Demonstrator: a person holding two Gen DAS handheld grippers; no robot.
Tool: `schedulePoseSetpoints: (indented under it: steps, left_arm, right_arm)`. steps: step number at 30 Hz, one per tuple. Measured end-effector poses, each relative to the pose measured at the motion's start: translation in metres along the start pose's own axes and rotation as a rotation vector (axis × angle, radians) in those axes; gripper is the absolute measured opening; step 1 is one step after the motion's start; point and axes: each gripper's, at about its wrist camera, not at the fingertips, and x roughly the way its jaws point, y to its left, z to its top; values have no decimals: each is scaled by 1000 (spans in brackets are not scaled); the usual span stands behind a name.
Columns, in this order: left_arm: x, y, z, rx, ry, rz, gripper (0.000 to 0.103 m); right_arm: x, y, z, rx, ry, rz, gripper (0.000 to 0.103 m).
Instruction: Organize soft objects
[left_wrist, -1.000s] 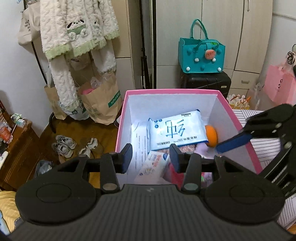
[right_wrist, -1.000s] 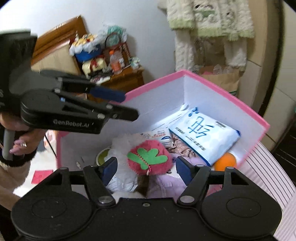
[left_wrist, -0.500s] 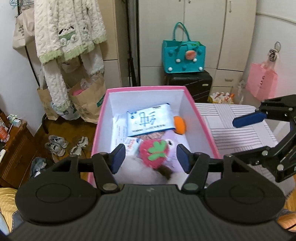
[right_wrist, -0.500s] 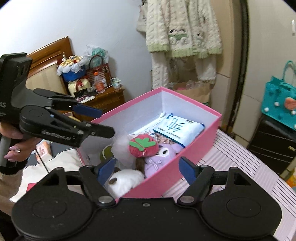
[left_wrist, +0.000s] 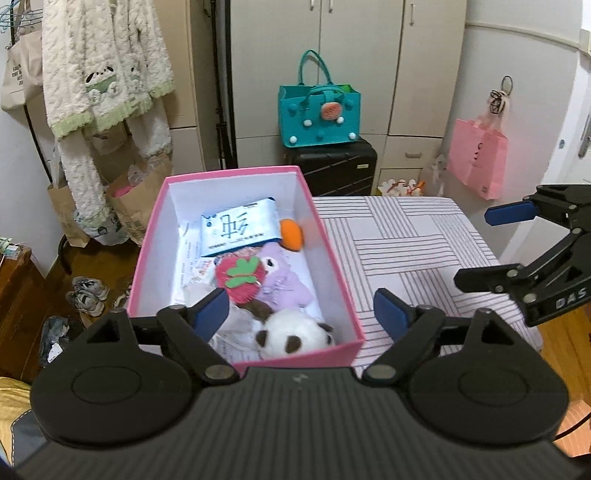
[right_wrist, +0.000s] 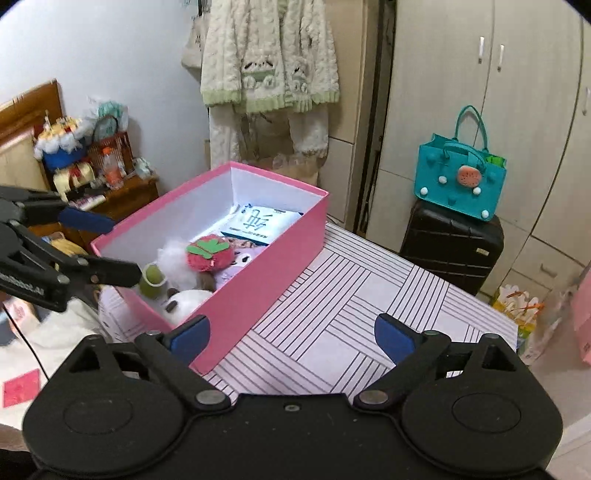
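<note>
Where table ends, pink box (left_wrist: 334, 251) holds plush toys (left_wrist: 291, 338) (tissue pack (left_wrist: 240, 229) behind).

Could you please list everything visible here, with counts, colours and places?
storage box: 1, pink, on striped table
wipes pack: 1, white-blue, box's far end
strawberry plush: 1, red-green, box middle
purple plush: 1, beside strawberry
panda plush: 1, white-brown, box's near end
orange ball: 1, by right wall
felt tote: 1, teal, on black suitcase
fleece robe: 1, cream-green, hanging
left gripper: open, empty
right gripper: open, empty
</note>
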Motion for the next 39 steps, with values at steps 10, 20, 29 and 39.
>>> schedulePoseSetpoints:
  steps: [10,20,29,39]
  left_arm:
    - [-2,-18,-15,-41,27,95,102]
    - [-7,-42,-23,-29,30,170,103]
    - [-5,-55,-38,-83,40,110,103]
    - [-1,-66,-53,-63,-9,177,103]
  right_arm:
    - [-29,-7,-25,153,-96,-57,98]
    - [-38,14,-49,161,-89,-184,98]
    - [-51,18,-69,215,-117,-261,98]
    - [-61,24,-91,216,-172,-328,98]
